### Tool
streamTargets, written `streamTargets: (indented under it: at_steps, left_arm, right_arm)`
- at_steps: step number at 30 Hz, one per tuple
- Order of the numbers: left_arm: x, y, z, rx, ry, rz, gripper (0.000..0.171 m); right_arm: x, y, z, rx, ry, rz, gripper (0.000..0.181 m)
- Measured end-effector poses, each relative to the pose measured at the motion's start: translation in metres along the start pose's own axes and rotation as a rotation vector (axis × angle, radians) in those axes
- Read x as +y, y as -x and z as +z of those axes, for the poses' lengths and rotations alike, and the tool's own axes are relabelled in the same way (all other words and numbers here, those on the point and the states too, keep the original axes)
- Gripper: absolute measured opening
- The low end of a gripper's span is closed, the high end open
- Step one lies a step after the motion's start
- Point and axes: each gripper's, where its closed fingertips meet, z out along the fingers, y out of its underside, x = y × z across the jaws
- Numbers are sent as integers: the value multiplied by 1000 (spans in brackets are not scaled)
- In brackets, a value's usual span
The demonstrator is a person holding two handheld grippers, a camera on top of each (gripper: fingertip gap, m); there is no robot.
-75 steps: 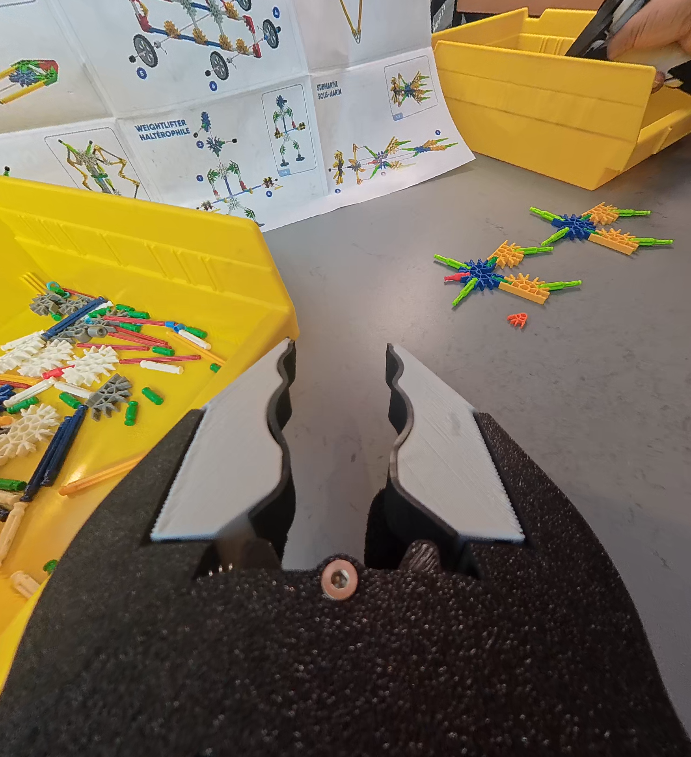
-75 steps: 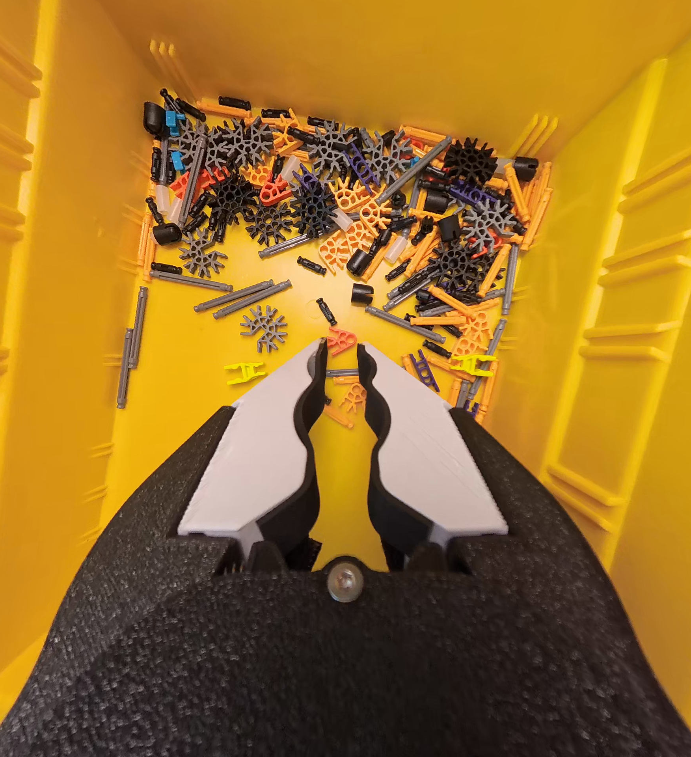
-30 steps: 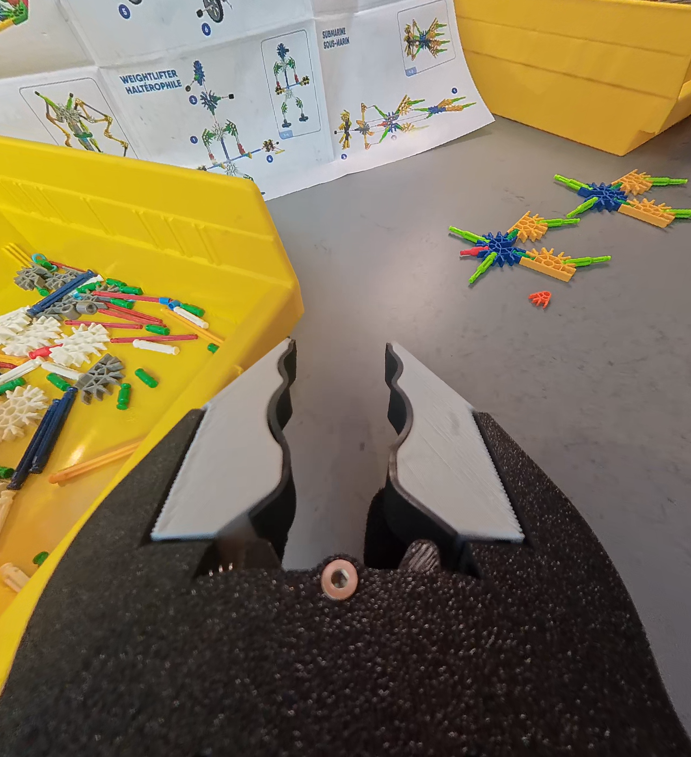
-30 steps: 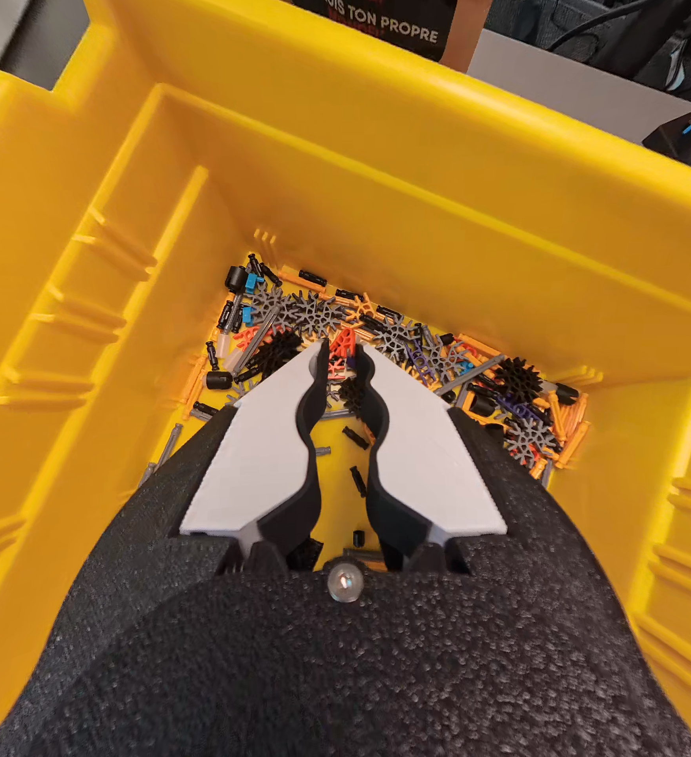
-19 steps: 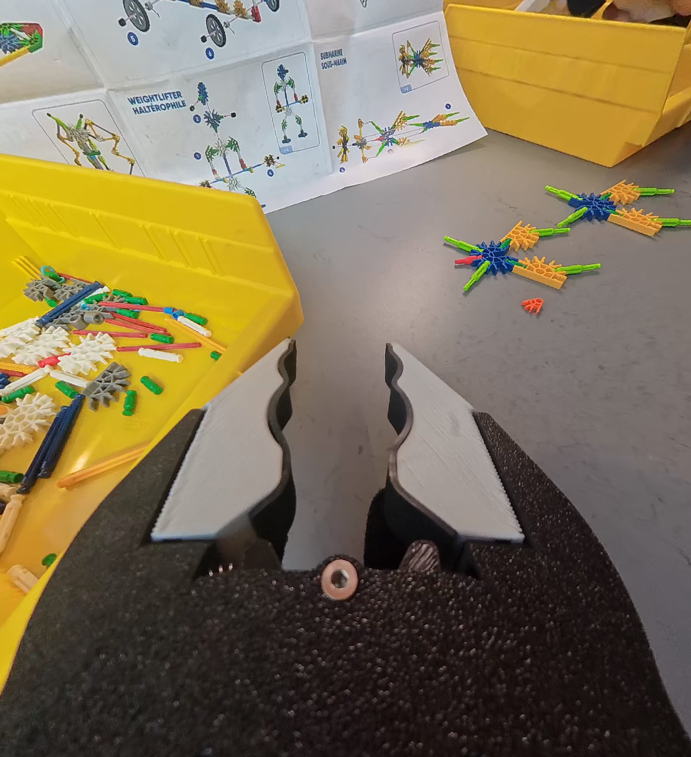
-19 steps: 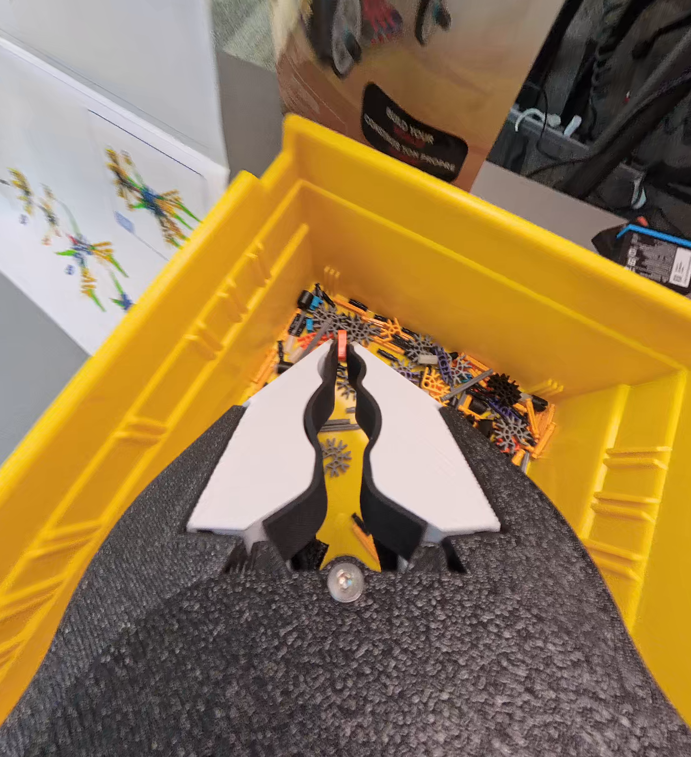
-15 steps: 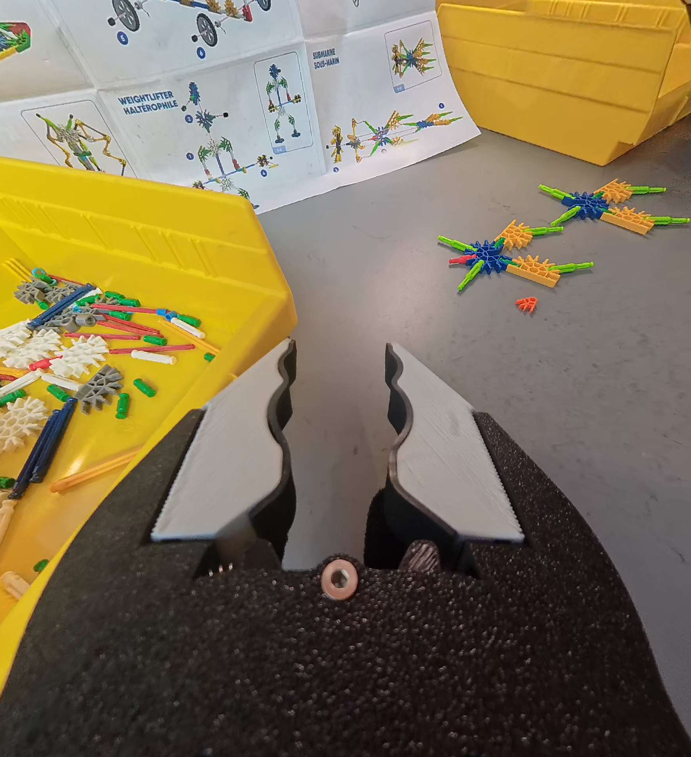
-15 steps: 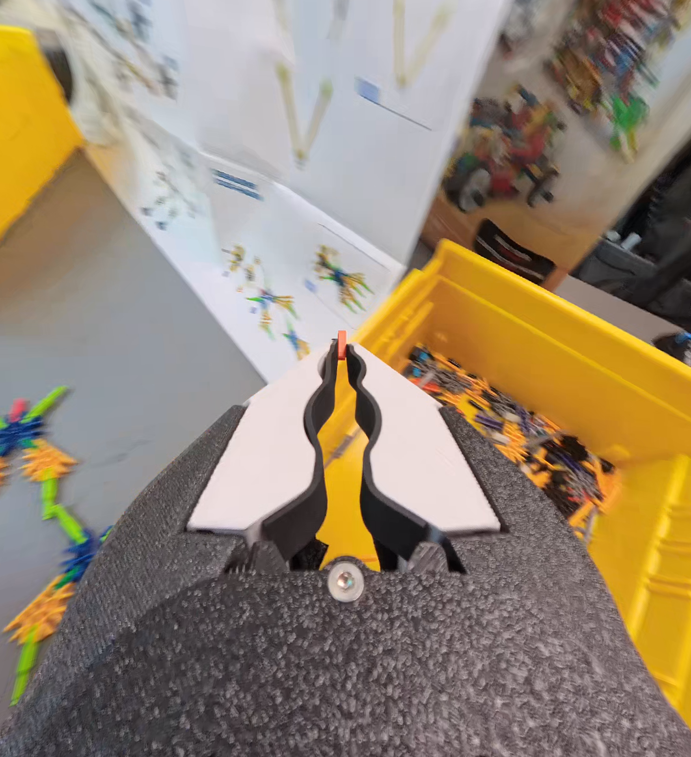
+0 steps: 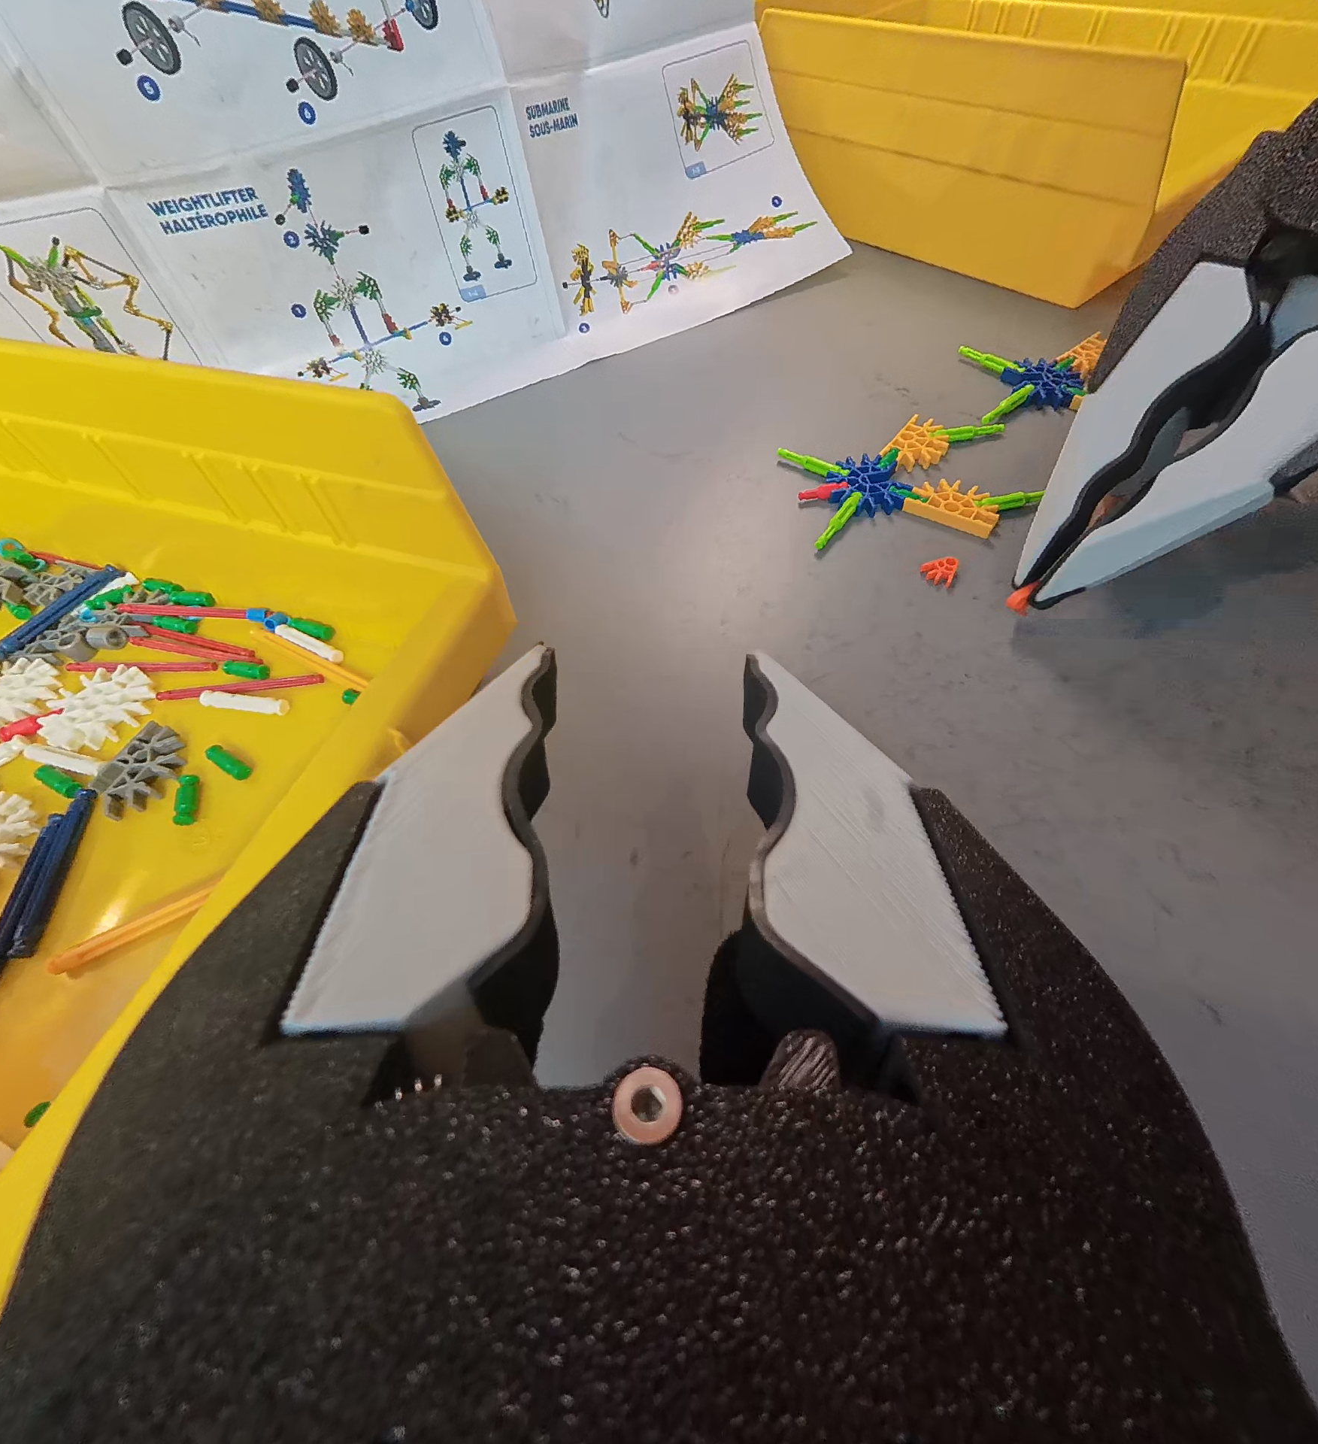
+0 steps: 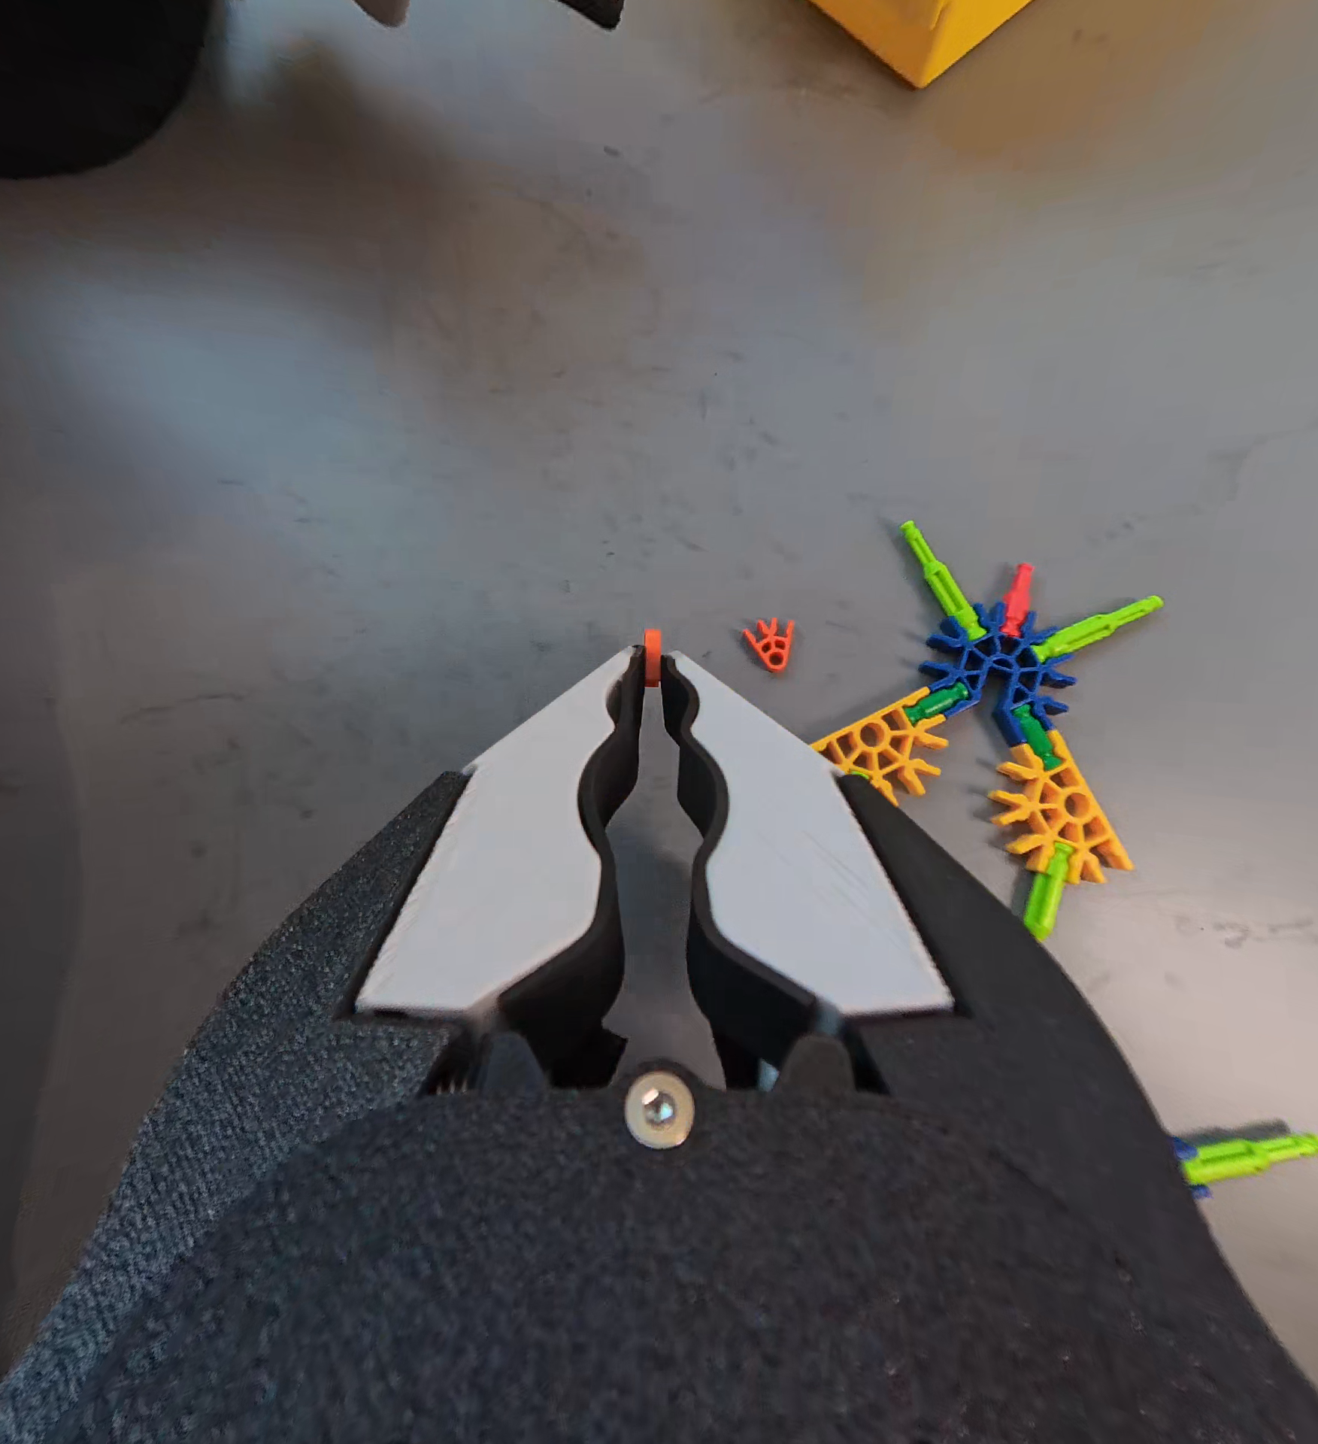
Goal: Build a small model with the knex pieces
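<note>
Right gripper (image 10: 649,664): nearly closed, a small orange connector piece (image 10: 651,658) pinched edge-on at the very tips; it is held low over the grey bench (image 10: 405,391), though whether the piece touches the surface cannot be told.
Grip placement: the piece is clamped only at the tip ends, probably because it is so thin and small.
Loose orange piece (image 10: 771,645): lies flat on the bench just right of the held one, centre of the frame.
Star assembly (image 10: 999,664): blue hub with green rods and orange fan pieces, right of the frame, apart from the gripper.
Left gripper (image 9: 648,672): jaws held wide, nothing between them; it hangs over bare bench.
Yellow bin (image 9: 437,500): left of the frame, just beside the left finger, loose rods and connectors kept inside.
Instruction sheet (image 9: 405,195): spread at the upper left.
Second yellow bin (image 9: 991,156): upper right.
</note>
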Motion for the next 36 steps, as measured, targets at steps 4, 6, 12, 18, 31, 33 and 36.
streamTargets:
  at_steps: [4, 6, 12, 18, 31, 33, 36]
  left_arm:
    - [1, -8, 1, 34, 7, 11, 51]
    - [2, -11, 1, 46, 15, 20, 52]
    - [5, -14, 1, 79, 29, 9, 54]
    - [6, -18, 2, 89, 38, 21, 55]
    - [9, -18, 5, 102, 43, 16, 55]
    - [10, -20, 6, 108, 45, 21, 55]
    - [11, -21, 6, 117, 45, 29, 56]
  right_arm:
    - [6, -2, 4, 52, 23, -12, 4]
    - [6, -4, 1, 67, 21, -14, 15]
    - [-44, -92, -123, 368, -325, 110, 23]
    - [1, -213, -232, 680, -366, 315, 31]
    - [93, -308, -221, 723, -204, 564, 35]
    - [101, -314, -218, 730, -166, 574, 35]
    - [112, -323, -213, 727, -127, 601, 35]
